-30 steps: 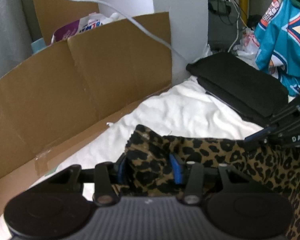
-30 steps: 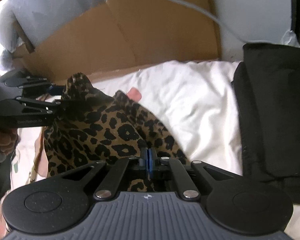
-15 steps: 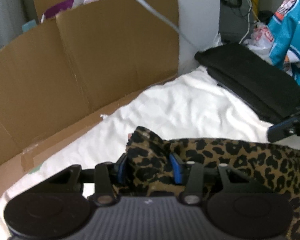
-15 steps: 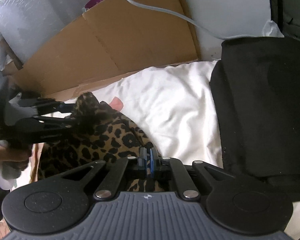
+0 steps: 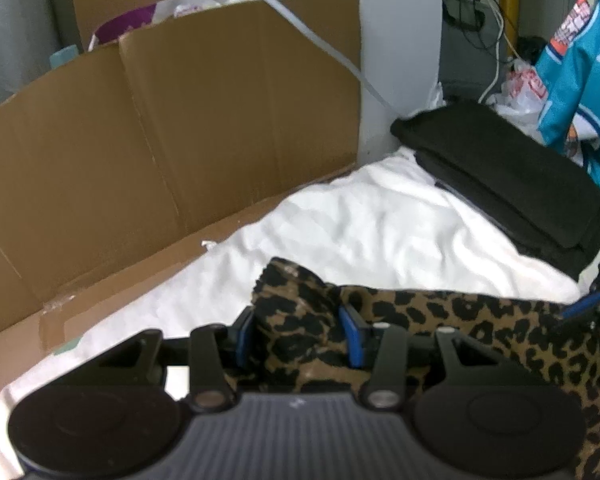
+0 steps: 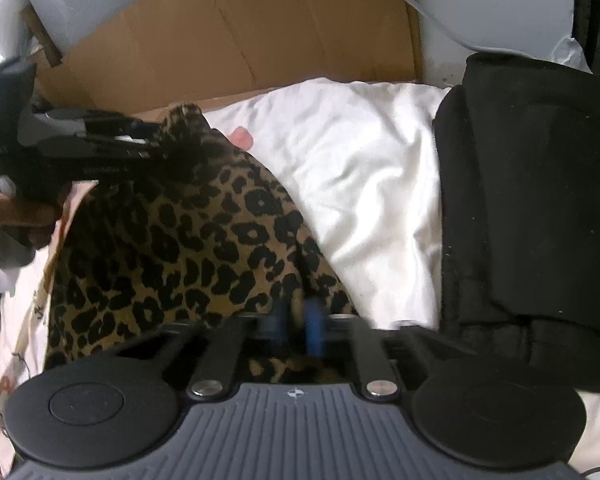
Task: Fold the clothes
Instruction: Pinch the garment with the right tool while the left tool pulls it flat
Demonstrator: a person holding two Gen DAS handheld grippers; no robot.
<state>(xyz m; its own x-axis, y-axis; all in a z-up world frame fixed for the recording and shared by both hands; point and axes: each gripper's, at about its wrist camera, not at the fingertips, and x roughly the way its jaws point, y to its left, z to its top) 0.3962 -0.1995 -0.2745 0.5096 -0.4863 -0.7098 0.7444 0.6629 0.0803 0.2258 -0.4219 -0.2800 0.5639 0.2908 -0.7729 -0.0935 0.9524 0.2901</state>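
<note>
A leopard-print garment (image 5: 460, 320) (image 6: 180, 248) is held stretched just above a white sheet (image 5: 360, 232) (image 6: 360, 152). My left gripper (image 5: 296, 336) is shut on a bunched corner of it, the blue pads wide apart with cloth filling the gap. In the right wrist view that left gripper (image 6: 160, 140) holds the far corner, with a hand (image 6: 12, 212) on its handle. My right gripper (image 6: 297, 320) pinches a fold at the near edge, its blurred pads a little apart around the cloth. The right gripper (image 5: 592, 300) also shows at the left wrist view's right edge.
A folded black stack (image 5: 500, 168) (image 6: 540, 200) lies on the sheet to the right. Cardboard panels (image 5: 180, 140) (image 6: 260, 32) stand along the far side, with a grey cable (image 5: 320, 44) crossing them. A teal jersey (image 5: 580, 60) hangs at far right.
Both grippers have moved apart and toward the cardboard, pulling the garment wider and flatter. The right gripper's pads have spread slightly around the cloth.
</note>
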